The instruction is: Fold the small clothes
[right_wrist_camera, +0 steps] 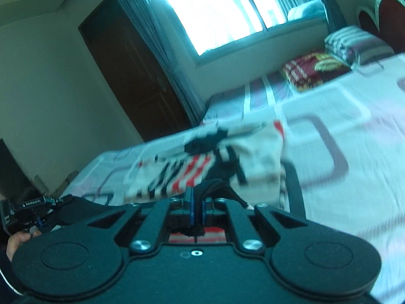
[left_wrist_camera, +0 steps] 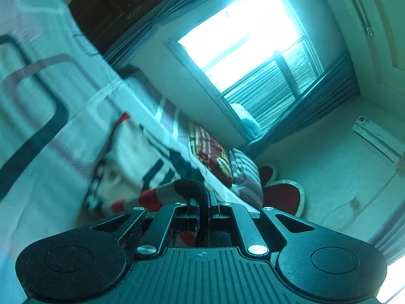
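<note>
Left wrist view showed both the left gripper point(left_wrist_camera: 202, 202) and right gripper point(right_wrist_camera: 196, 202) clenched on a red-, black-and-white striped fabric garment point(right_wrist_camera: 202, 162) above the white patterned bedsheet point(right_wrist_camera: 354, 177), near a bright curtained window point(left_wrist_camera: 243, 40).

The garment point(right_wrist_camera: 210, 162) is showing cream with red, black and white stripes. The bedsheet point(right_wrist_camera: 354, 177) is showing white with mauve and dark looped lines. The folded blanket point(right_wrist_camera: 314, 69) is showing maroon and yellow.
</note>
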`<control>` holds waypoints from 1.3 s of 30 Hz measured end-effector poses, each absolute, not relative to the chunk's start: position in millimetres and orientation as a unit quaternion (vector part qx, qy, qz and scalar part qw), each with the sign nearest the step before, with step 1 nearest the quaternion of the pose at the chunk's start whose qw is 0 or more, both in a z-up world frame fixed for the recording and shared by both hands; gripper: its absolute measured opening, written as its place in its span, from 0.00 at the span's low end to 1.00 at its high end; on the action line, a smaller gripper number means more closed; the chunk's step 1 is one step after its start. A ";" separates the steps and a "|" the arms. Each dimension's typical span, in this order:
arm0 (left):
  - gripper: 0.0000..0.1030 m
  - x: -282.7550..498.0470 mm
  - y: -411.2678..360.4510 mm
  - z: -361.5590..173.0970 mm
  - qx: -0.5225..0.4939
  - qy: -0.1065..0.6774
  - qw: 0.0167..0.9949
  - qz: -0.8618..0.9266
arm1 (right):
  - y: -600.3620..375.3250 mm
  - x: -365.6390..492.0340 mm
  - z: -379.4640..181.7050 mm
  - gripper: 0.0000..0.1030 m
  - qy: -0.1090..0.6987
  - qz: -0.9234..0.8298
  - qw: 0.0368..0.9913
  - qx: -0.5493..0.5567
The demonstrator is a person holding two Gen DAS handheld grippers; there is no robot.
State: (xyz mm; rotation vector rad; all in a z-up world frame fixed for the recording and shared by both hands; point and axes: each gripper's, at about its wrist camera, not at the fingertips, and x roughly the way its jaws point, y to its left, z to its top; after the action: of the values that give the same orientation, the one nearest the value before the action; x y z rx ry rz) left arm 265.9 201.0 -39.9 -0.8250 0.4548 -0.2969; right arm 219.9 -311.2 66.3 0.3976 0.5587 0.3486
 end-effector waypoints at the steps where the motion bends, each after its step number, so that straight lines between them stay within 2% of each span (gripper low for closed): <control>1: 0.05 281.1 200.8 -35.7 -0.393 0.219 0.882 -0.142 | -311.8 234.5 71.5 0.06 0.269 0.167 0.928 0.193; 8: 0.05 399.2 194.4 -30.3 -0.372 0.272 0.881 -0.110 | -323.4 356.3 61.6 0.06 0.290 0.157 0.917 0.223; 19: 0.05 542.6 187.7 -87.8 -0.355 0.339 0.868 -0.079 | -334.3 517.8 -35.2 0.06 0.353 0.146 0.882 0.276; 23: 0.06 561.6 188.8 -114.4 -0.387 0.336 0.855 -0.083 | -329.1 547.8 -65.3 0.14 0.358 0.136 0.888 0.253; 25: 0.23 561.0 188.4 -119.9 -0.396 0.322 0.855 -0.090 | -329.0 551.2 -72.0 0.19 0.352 0.136 0.890 0.256; 26: 0.46 559.0 188.5 -121.3 -0.399 0.312 0.857 -0.092 | -329.5 548.1 -72.1 0.25 0.342 0.137 0.893 0.260; 27: 0.65 556.0 189.1 -120.6 -0.401 0.297 0.862 -0.091 | -329.9 544.2 -70.9 0.40 0.331 0.134 0.897 0.261; 28: 0.70 553.5 189.8 -118.4 -0.398 0.286 0.867 -0.089 | -331.3 539.0 -68.4 0.52 0.317 0.126 0.903 0.260; 29: 0.71 556.1 193.1 -117.1 -0.387 0.286 0.873 -0.082 | -334.4 534.5 -65.8 0.59 0.301 0.119 0.911 0.257; 31: 0.70 557.8 195.6 -113.8 -0.366 0.292 0.879 -0.085 | -342.9 532.6 -61.7 0.58 0.289 0.113 0.913 0.266; 33: 0.65 557.3 192.9 -106.2 -0.316 0.305 0.894 -0.090 | -349.3 529.1 -56.6 0.55 0.291 0.117 0.911 0.267; 37: 0.63 549.1 177.9 -91.0 -0.195 0.326 0.920 -0.100 | -346.5 522.6 -47.9 0.52 0.314 0.128 0.919 0.202; 38: 0.58 548.5 172.3 -90.2 -0.163 0.336 0.922 -0.105 | -343.3 523.4 -48.3 0.49 0.323 0.129 0.919 0.183; 39: 0.44 550.5 172.1 -90.4 -0.139 0.347 0.921 -0.109 | -339.2 524.9 -49.9 0.45 0.331 0.132 0.920 0.163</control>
State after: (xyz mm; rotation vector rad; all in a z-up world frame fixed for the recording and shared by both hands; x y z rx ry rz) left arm 550.5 172.1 -90.4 -0.2856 0.7131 -0.2237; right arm 524.9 -339.2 -49.9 0.3359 0.6798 0.2713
